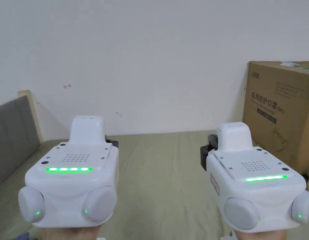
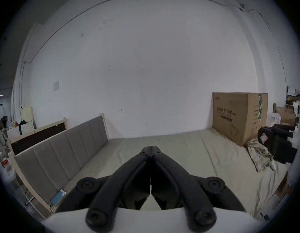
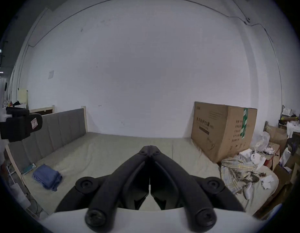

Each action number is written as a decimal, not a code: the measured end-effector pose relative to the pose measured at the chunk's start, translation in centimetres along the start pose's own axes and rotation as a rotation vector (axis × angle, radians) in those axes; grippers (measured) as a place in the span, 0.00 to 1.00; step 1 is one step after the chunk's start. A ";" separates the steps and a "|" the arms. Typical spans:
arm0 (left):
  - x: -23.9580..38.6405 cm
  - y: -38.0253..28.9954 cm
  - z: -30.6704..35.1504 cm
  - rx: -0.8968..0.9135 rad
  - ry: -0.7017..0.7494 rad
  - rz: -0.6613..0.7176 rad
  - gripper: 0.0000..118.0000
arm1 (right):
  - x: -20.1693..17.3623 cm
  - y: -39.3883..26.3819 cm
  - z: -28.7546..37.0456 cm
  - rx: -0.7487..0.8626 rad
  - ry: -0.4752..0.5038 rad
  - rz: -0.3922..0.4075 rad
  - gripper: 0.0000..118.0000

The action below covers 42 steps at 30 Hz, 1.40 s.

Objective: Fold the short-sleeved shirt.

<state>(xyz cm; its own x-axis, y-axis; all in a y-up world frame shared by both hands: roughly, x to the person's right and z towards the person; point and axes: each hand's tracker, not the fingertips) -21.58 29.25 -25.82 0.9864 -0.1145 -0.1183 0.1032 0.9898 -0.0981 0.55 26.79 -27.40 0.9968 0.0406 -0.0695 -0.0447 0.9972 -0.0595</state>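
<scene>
Above the olive bed sheet (image 1: 163,175) you hold both grippers level and apart, the left gripper (image 2: 150,148) and the right gripper (image 3: 150,147) each with jaws clenched on nothing. Your plaid short-sleeved shirt (image 3: 236,172) lies crumpled at the bed's right edge, just beside the cardboard box (image 3: 221,129). A folded blue cloth (image 3: 46,176) rests near the grey headboard (image 3: 61,129).

A storeroom-like bedroom; a sheeted bed (image 3: 112,154) with padded headboard (image 3: 61,129); cardboard boxes (image 3: 221,129) beside clutter.
</scene>
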 end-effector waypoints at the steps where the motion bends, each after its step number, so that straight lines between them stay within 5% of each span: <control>1: -0.1 0.1 0.2 0.006 -0.003 0.004 0.00 | -0.1 0.0 0.2 0.008 -0.005 0.004 0.00; 13: -0.4 -0.6 0.5 0.039 0.038 0.027 0.00 | 0.3 -0.3 0.2 0.009 -0.019 -0.018 0.01; 16: -0.6 -0.6 0.4 0.033 0.009 0.044 0.03 | 0.3 -0.2 0.3 0.009 -0.021 -0.017 0.14; 18: -0.7 -0.8 0.3 0.024 -0.013 0.067 0.25 | 0.3 -0.2 0.4 0.014 -0.020 -0.021 0.30; 20: -0.7 -0.9 0.2 0.006 -0.019 0.073 0.75 | 0.4 -0.3 0.2 0.017 -0.019 -0.026 0.48; 22: -0.6 -1.1 0.2 0.000 -0.023 0.081 0.92 | 0.4 -0.4 0.3 0.025 -0.022 -0.029 0.63; 25: -0.6 -1.1 1.0 0.035 -0.050 0.080 0.92 | 0.4 -0.5 0.4 0.036 -0.027 -0.030 0.71; 42: -0.8 -1.5 1.1 0.002 -0.054 0.093 0.92 | 0.4 -1.1 -0.1 -0.003 -0.021 -0.030 0.72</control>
<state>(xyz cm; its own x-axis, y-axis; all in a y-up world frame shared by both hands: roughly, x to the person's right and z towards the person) -22.38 27.96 -24.53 0.9972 -0.0172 -0.0734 0.0107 0.9961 -0.0875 0.95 25.67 -27.49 0.9989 0.0116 -0.0462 -0.0145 0.9978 -0.0641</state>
